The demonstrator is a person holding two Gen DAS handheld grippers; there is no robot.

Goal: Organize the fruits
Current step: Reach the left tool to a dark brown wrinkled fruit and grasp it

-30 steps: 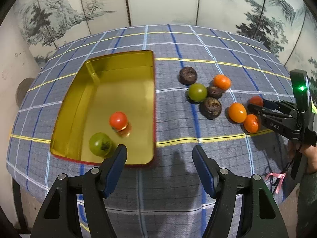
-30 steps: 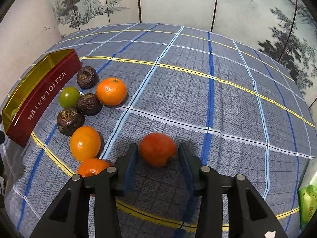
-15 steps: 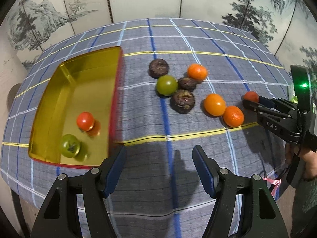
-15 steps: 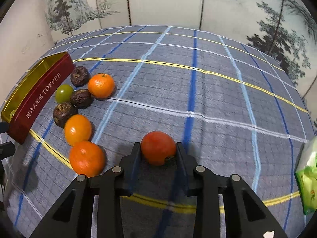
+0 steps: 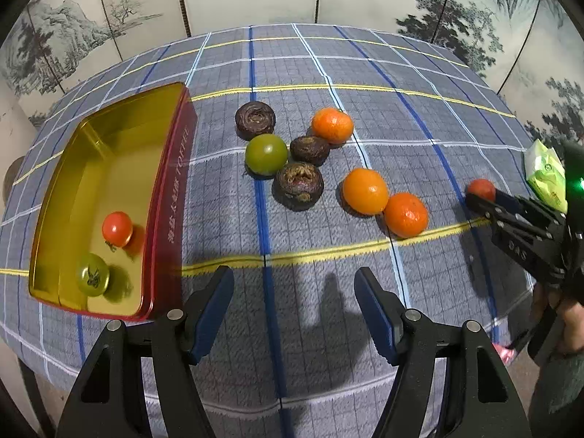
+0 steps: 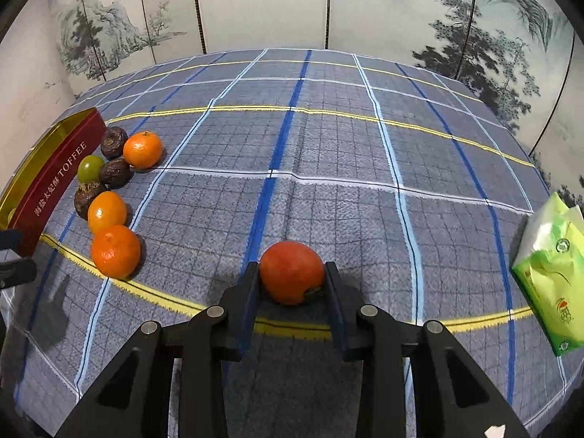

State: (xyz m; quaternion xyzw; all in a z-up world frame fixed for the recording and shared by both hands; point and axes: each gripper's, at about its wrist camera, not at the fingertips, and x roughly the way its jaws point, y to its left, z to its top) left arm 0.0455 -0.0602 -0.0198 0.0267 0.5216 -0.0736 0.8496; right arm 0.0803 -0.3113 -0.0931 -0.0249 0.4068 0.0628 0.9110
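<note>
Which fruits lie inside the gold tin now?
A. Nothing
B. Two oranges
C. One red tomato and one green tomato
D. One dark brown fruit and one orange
C. The left wrist view shows a red tomato and a green tomato on the floor of the tin; all oranges and dark fruits lie outside on the cloth.

Painted screen behind a plaid table

A folding screen of pale panels, ink-painted with pines and mountains, stands behind the table, whose grey-blue cloth carries blue, white and yellow lines under even indoor light
</note>
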